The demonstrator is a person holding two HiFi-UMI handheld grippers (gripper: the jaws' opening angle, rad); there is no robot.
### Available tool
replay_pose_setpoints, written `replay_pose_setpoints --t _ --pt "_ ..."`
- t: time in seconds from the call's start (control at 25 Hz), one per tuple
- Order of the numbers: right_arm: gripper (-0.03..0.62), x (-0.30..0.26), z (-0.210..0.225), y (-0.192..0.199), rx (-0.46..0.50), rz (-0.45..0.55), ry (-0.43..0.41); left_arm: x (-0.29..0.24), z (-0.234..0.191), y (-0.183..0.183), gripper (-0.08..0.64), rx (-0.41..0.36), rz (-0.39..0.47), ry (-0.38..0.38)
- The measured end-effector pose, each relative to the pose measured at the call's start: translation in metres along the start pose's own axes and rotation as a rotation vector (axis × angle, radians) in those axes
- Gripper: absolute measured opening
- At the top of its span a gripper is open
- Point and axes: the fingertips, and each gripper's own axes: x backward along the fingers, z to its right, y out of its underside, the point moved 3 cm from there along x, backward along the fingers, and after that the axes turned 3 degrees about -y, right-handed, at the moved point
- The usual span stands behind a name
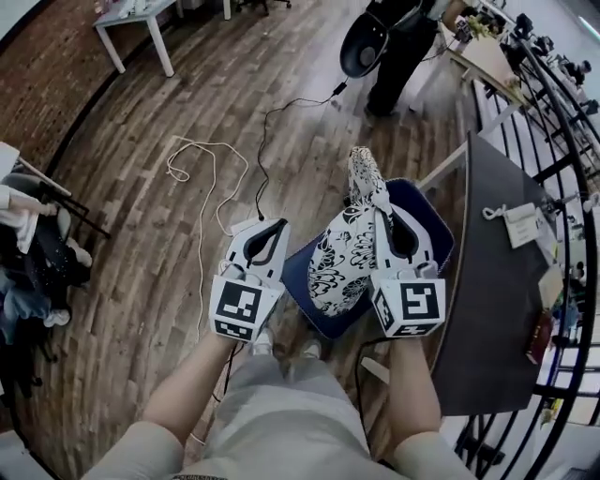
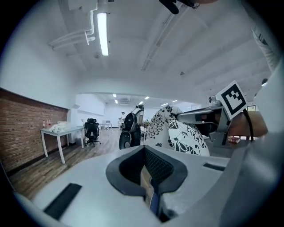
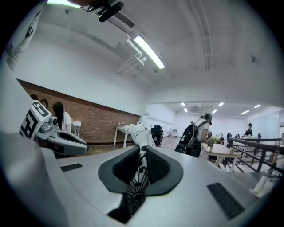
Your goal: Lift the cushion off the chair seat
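Note:
A white cushion with a black floral print (image 1: 342,258) hangs upright above the blue chair seat (image 1: 427,220). My right gripper (image 1: 382,211) is shut on its upper edge. In the right gripper view the printed fabric (image 3: 141,137) runs pinched between the jaws of the right gripper (image 3: 142,150). My left gripper (image 1: 279,225) is held level beside the cushion, to its left and clear of it, shut with nothing in it. From the left gripper view the cushion (image 2: 177,131) shows to the right, beyond the closed tips of the left gripper (image 2: 144,148).
A dark table (image 1: 497,281) stands right of the chair, with a metal railing (image 1: 562,112) behind it. A white cable (image 1: 202,187) loops over the wooden floor. A person with a backpack (image 1: 394,47) stands farther off. A white table (image 1: 141,19) is at the far left.

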Motion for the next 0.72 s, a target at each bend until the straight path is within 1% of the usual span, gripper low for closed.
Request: replay_pose_setpoints --t 0.12,0.2,0.28,0.4,0.56,0.64,0.72 --pt "0.026 0.031 0.008 -0.064 0.037 0.095 0.012 0.022 0.003 -0.059 0.005 -0.018 0.077 -0.012" --pt "0.026 0.050 0.009 -0.106 0.074 0.168 0.018 0.035 0.000 -0.102 0.005 -0.045 0.147 -0.030" --pt "0.027 0.072 0.006 -0.140 0.100 0.220 0.020 0.052 -0.001 -0.136 0.005 -0.071 0.197 -0.043" --pt "0.028 0.109 0.005 -0.163 0.119 0.272 0.037 0.076 0.013 -0.167 0.005 -0.107 0.236 -0.032" --pt "0.027 0.144 0.010 -0.184 0.122 0.340 0.094 0.103 0.040 -0.205 0.005 -0.160 0.351 0.019" --pt "0.028 0.157 0.009 -0.197 0.119 0.345 0.107 0.113 0.047 -0.210 0.005 -0.173 0.357 0.025" --pt "0.028 0.166 0.006 -0.204 0.115 0.333 0.116 0.120 0.051 -0.208 0.005 -0.179 0.335 0.032"
